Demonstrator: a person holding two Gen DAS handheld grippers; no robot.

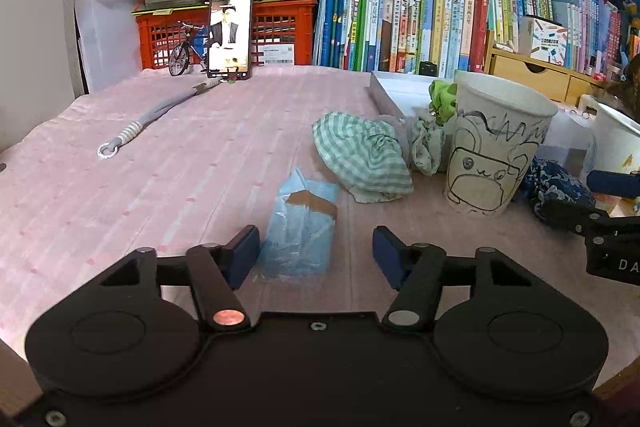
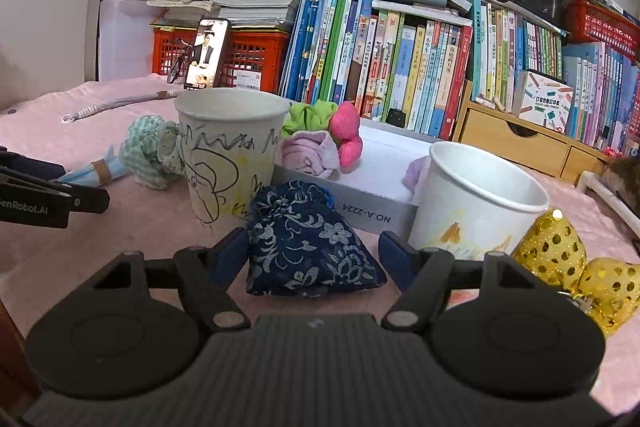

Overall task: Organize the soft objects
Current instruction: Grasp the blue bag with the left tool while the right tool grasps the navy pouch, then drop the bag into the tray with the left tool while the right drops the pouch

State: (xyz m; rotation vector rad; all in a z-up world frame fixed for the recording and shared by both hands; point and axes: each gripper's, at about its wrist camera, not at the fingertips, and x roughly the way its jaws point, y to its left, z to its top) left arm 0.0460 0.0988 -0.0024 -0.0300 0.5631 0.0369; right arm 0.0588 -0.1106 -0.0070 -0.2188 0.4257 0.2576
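The left hand-held gripper (image 1: pixel 316 253) stands released around a blue mask packet (image 1: pixel 301 233); the right hand-held gripper (image 2: pixel 314 251), also released, flanks a navy floral pouch (image 2: pixel 310 247).

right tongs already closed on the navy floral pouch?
No, the right tongs stand open, both pads clear of the navy floral pouch lying between them.

L tongs (image 1: pixel 316 253) + R tongs (image 2: pixel 312 255) agape

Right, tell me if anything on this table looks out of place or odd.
Nothing is spilled or broken. Both paper cups stand upright. The soft items are simply scattered: blue packet, checked cloth, navy pouch, gold bow.
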